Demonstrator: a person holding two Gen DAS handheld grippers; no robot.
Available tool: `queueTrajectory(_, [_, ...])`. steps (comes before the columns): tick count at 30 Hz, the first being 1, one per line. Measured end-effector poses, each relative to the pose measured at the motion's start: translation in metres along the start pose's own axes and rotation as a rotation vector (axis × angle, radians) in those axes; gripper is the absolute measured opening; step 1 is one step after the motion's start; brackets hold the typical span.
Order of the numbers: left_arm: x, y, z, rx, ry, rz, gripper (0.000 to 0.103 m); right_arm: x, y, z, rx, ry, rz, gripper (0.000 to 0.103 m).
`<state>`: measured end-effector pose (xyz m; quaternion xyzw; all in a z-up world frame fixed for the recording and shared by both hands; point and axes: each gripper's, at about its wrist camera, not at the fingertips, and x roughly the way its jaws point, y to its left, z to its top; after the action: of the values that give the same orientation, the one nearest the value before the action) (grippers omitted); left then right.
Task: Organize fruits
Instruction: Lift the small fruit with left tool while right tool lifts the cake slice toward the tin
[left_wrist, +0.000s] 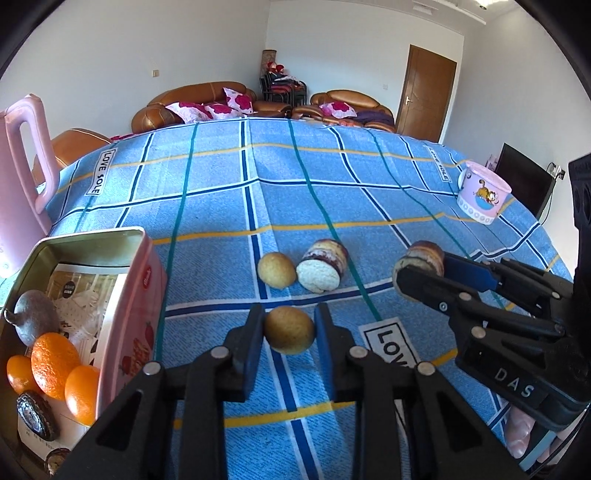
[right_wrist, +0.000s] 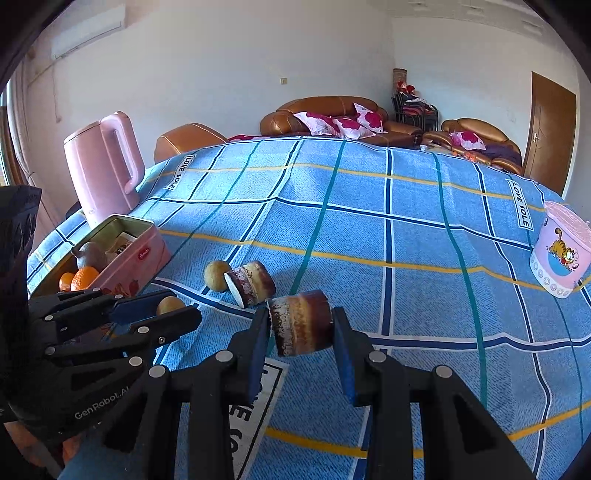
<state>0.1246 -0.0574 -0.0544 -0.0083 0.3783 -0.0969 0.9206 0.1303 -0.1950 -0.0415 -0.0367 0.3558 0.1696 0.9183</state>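
Both grasps look made, so the step in hand is the pick-up: two loose pieces are gripped on the blue checked cloth over the tabletop, and neither has yet gone to a container.

The left hand-held gripper has closed its blue pads on a small round tan fruit, which sits squarely between its fingertips, low over the cloth. The right hand-held gripper is clamped on a brown, layered, cylinder-shaped piece, held on its side with a pad at each flat end.

Just ahead of the left hand-held gripper lie a second tan fruit and a purple-and-white cylinder piece, touching each other. Off to its left stands an open pink tin that already holds three oranges, a grey pear-shaped fruit and a dark round item I cannot identify. Well ahead and to the right of the right hand-held gripper sits a pink cartoon tub; a pink kettle stands beyond the tin.

I judge the next move for the left side to be a lift clear of the cloth, a swing left over the tin's rim, then a release among the oranges. Where the right side's piece belongs is not clear; the tub is one likely spot.
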Motion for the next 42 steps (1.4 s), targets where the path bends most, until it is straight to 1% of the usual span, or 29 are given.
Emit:
queueTrajectory(8, [-0.011, 0.000, 0.000, 0.000, -0.061, 0.025, 0.029, -0.007, 0.002, 0.000, -0.011, -0.041, 0.010, 0.035])
queueTrajectory(18, [-0.020, 0.000, -0.001, 0.001, -0.115, 0.047, 0.029, -0.015, 0.005, -0.001, -0.025, -0.084, 0.015, 0.035])
queueTrajectory(42, [-0.035, 0.000, -0.004, -0.004, -0.192, 0.074, 0.029, -0.029, 0.006, -0.003, -0.037, -0.159, 0.014, 0.036])
